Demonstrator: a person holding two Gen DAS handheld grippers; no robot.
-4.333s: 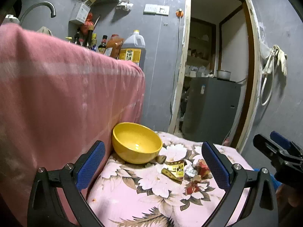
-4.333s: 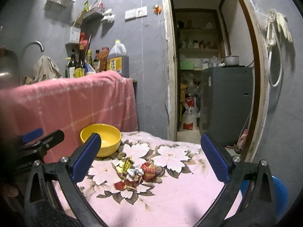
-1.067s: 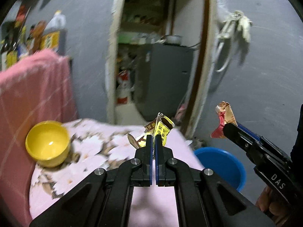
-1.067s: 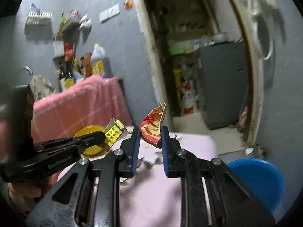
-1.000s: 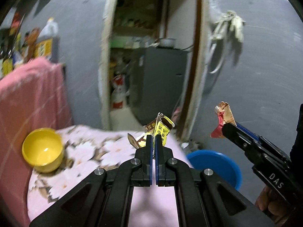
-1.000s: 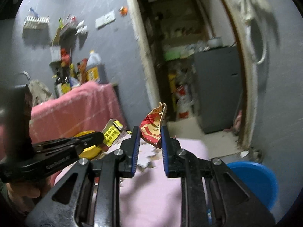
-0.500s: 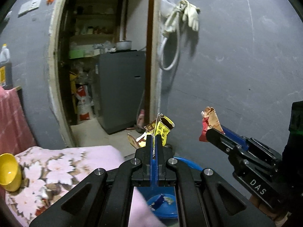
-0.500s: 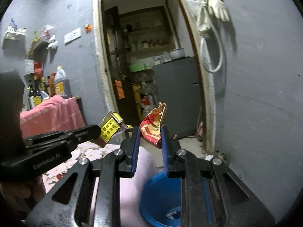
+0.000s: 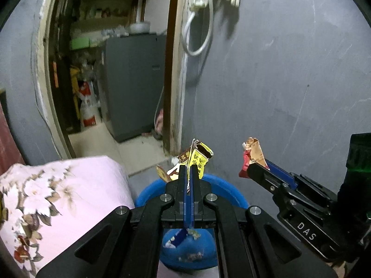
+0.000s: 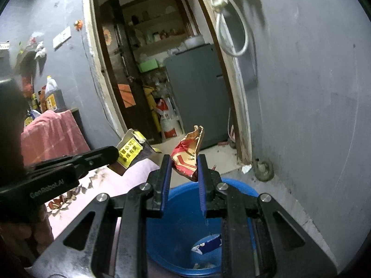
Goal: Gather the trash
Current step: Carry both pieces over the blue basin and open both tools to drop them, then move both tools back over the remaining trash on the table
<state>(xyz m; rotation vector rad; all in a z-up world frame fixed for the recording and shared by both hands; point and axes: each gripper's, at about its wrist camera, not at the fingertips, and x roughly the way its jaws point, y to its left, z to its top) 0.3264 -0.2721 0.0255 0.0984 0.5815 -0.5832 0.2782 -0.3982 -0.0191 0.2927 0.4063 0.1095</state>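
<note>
Yellow wrapper (image 9: 196, 159), crumpled, black print on its label, is clamped in the left gripper (image 9: 188, 173); jaws pressed fully together on it, wrapper sticking up past the tips. Red wrapper (image 10: 187, 156), also crumpled, is pinched between the blue pads (image 10: 166, 180) of the right gripper (image 10: 184, 169); jaws narrow, gripping it on both sides.

Both wrappers are held in the air above the blue bucket (image 10: 180, 227), which stands on the floor below the 2 grippers. Inside the bucket: 1 blue-and-white packet (image 10: 207, 243) plus small scraps at the bottom.

Bucket sits just beside the edge of the pink floral cloth (image 9: 58, 192). Grey wall (image 9: 289, 81) behind it; open doorway (image 10: 162, 69) to the left of the wall, grey cabinet (image 10: 197, 97) inside.
</note>
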